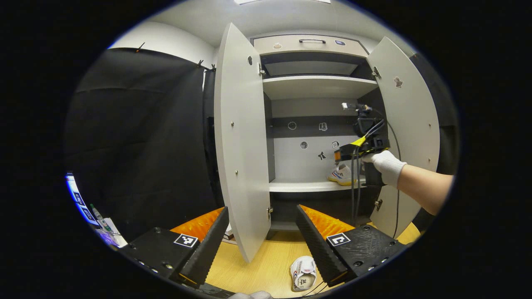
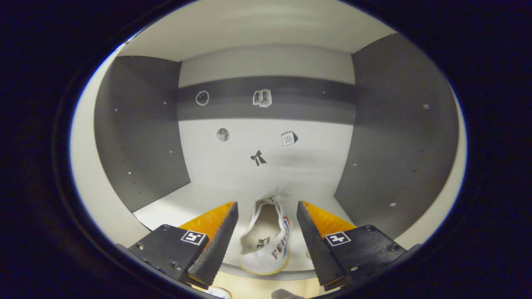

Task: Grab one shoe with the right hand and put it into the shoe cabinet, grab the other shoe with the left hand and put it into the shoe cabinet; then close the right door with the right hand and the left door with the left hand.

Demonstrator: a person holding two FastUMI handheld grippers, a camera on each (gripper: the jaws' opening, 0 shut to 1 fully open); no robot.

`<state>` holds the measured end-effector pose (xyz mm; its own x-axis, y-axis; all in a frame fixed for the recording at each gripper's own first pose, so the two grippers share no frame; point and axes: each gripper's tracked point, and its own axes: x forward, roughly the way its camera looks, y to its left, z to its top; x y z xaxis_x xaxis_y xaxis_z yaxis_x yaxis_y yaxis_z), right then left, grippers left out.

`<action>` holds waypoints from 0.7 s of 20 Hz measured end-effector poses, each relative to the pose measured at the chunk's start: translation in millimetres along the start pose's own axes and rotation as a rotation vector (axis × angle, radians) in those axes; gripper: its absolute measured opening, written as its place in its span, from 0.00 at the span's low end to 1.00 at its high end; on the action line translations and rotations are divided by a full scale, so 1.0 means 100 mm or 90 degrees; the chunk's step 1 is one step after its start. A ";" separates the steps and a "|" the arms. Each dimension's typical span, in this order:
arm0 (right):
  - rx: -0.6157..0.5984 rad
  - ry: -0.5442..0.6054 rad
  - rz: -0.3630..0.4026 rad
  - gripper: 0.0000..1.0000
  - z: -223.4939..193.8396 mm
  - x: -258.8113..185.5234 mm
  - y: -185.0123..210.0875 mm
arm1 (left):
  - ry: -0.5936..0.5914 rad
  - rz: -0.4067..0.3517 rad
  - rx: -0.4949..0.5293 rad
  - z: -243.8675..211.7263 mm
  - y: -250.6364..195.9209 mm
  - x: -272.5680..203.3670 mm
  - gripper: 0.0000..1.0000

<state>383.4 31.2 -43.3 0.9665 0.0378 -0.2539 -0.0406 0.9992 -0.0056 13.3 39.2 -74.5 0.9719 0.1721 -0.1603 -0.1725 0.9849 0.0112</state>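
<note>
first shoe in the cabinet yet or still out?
In. The shoe sits on the cabinet shelf, between the open right claw fingers, apparently untouched.

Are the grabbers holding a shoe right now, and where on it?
No. The right gripper is open, its fingers apart from the shoe on the cabinet shelf. The left gripper is open; the other shoe lies on the floor.

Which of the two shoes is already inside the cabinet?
The shoe on the shelf, between the open right gripper fingers; the other shoe lies on the floor.
</note>
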 end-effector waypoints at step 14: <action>0.003 -0.138 0.027 1.00 -0.60 -2.74 -0.20 | 0.043 -0.113 0.015 -0.73 -0.24 -0.02 0.96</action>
<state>104.0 -0.1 -32.1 0.9958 0.0825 -0.0400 -0.0824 0.9966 0.0053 4.3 13.8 -146.3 0.9738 -0.0054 -0.2275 0.0056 1.0000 0.0002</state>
